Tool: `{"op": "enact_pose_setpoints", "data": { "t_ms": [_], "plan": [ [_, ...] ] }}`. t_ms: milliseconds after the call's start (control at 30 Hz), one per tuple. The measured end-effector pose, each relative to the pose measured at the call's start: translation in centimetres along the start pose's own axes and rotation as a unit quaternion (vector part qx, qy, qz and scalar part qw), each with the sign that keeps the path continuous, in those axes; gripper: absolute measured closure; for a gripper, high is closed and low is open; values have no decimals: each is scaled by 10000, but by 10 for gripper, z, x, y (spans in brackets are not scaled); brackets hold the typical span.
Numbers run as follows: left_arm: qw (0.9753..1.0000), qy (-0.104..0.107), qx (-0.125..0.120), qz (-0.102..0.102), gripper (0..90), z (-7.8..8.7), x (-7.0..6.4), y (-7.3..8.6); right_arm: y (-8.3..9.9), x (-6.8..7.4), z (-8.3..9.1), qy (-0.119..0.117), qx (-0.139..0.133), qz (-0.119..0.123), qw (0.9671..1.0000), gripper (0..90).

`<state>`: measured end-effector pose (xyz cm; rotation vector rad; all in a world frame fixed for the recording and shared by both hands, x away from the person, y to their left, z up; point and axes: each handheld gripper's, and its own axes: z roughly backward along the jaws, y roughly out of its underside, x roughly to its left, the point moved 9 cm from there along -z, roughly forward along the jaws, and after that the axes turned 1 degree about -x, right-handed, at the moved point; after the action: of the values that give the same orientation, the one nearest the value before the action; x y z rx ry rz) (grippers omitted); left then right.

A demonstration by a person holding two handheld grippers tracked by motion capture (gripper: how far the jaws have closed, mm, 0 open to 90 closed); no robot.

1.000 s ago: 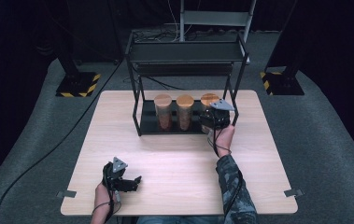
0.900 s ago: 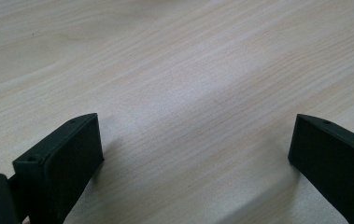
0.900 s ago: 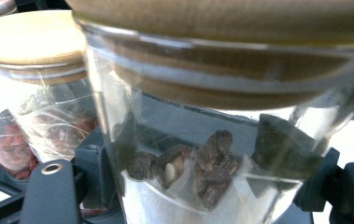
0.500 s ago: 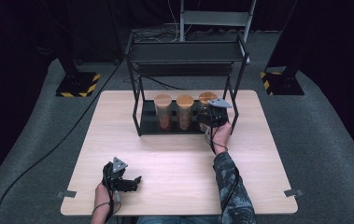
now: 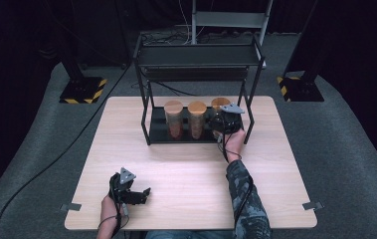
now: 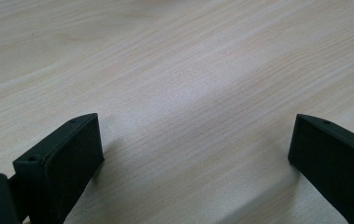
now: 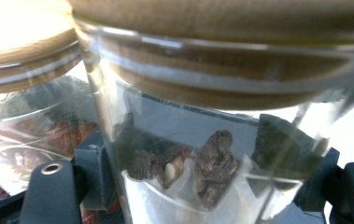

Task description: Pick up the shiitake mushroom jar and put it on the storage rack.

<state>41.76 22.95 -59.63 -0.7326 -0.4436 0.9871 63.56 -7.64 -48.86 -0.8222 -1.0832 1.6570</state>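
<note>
Right gripper point(image 5: 224, 121) was closed around the rigid, slippery, breakable cork-lidded clear glass jar point(image 7: 221, 140), best gripped mid-body below the lid.

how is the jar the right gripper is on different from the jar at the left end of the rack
The right jar holds dark brown lumps; the left jar holds reddish contents. The right jar sits between the right gripper fingers; the left jar stands free, untouched. Both are clear with round wooden lids and stand on the rack lower shelf.
</note>
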Motion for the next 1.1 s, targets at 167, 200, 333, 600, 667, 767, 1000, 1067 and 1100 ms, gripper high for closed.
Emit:
{"op": "enact_pose_setpoints", "data": {
  "t_ms": [167, 200, 333, 600, 667, 767, 1000, 1067, 1100],
  "plan": [
    [10000, 0, -2, 3, 23, 0, 0, 0, 1, 0, -4, -5, 25, -19, 10000, 249],
    [10000, -1, -14, 18, 23, 0, 0, 0, 2, 0, -5, -10, 32, -24, 10000, 249],
    [10000, -1, -9, 11, 23, 0, 0, 0, 3, 1, -7, -15, 37, -37, 10000, 249],
    [10000, 0, -15, 12, 24, 0, 0, 0, 8, 1, -13, 6, 76, -38, 10000, 249],
    [10000, 0, -15, 13, 25, 0, 0, 0, 9, 0, -15, 26, 78, -20, 10000, 249],
    [10000, 0, -14, 11, 25, 0, 0, 0, 11, 0, -17, 30, 84, -53, 9999, 249],
    [10000, 0, -14, 7, 25, 0, 0, 0, 13, -1, -19, 29, 47, -92, 9999, 249],
    [10000, 0, -15, 8, 25, 0, 0, 0, 13, -1, -20, 42, 40, -70, 10000, 249],
    [10000, 1, -13, 6, 26, 0, 0, 0, 13, 0, -20, 45, 35, -75, 10000, 249]
  ]
}}
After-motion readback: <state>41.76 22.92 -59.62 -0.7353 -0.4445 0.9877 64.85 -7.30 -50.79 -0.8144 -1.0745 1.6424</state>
